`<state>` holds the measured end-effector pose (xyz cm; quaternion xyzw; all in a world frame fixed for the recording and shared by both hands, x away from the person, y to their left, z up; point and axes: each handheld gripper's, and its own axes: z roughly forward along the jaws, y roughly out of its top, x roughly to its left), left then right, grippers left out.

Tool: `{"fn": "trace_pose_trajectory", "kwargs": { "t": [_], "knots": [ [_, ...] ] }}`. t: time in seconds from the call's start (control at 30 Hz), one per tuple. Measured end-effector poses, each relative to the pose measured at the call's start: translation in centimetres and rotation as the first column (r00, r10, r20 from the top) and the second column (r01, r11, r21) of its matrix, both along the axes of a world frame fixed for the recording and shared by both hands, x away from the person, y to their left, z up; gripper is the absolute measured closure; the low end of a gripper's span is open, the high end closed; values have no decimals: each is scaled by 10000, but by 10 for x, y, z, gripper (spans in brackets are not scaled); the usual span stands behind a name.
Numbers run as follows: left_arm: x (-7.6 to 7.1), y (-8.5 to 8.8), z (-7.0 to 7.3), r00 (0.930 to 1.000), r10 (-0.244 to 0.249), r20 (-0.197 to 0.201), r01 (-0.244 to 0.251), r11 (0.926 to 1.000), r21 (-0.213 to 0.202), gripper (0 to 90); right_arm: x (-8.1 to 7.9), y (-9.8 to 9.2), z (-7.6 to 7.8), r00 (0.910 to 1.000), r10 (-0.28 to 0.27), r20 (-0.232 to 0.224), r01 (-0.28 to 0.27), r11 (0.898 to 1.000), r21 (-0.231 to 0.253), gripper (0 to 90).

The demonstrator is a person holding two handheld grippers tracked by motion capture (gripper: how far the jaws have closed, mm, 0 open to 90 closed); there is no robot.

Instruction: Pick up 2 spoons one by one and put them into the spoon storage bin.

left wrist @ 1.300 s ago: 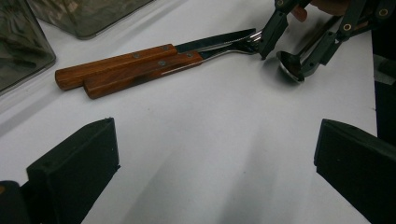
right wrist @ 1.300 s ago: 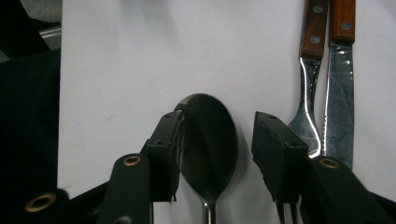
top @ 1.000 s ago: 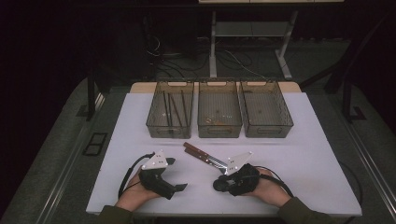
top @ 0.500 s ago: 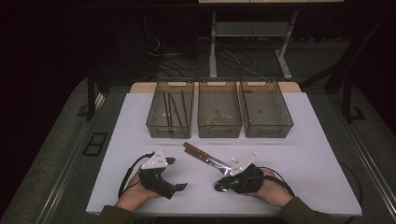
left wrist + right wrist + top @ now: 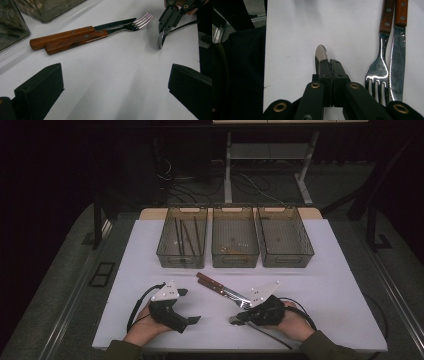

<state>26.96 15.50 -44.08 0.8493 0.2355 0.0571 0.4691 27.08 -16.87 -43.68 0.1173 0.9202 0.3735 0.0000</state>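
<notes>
A wooden-handled knife (image 5: 112,23) and fork (image 5: 141,21) lie side by side on the white table (image 5: 325,285), in front of the bins. Just beside the fork's tines, my right gripper (image 5: 329,65) is shut on a metal spoon (image 5: 321,53). Its rounded end sticks out past the pads and its handle trails toward the front edge. These jaws have just been closing with the spoon between them. My left gripper (image 5: 115,85) rests at the front left, jaws wide open and empty, pointing at the cutlery. In the high view the knife and fork (image 5: 218,287) lie between the left gripper (image 5: 192,320) and the right gripper (image 5: 239,318).
Three translucent bins stand in a row at the back of the table. The left bin (image 5: 181,254) holds several dark sticks, the middle bin (image 5: 235,256) a few small items, and the right bin (image 5: 286,255) looks bare. Dark floor surrounds the table.
My right gripper has shifted slightly to the right near the fork's tines and closed on the spoon. The left gripper has stayed put.
</notes>
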Motion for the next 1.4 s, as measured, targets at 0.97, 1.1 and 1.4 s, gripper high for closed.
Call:
{"fn": "trace_pose_trajectory", "kwargs": {
  "t": [0.97, 1.1, 1.4],
  "knots": [
    [0, 1, 1, 10000, 15, 6, -15, 10000, -11, 0, 13, -12, 16, 9919, -1141, -563, 1204, 9850, 1238, 889],
    [0, 1, 0, 10000, 19, 7, -19, 10000, 11, 0, 15, -13, 19, 9910, -1245, -500, 1302, 9823, 1344, 889],
    [0, 1, 1, 10000, 2, 39, -2, 10000, 2, 0, 24, -20, 28, 9852, -1667, -404, 1712, 9712, 1660, 889]
  ]
}}
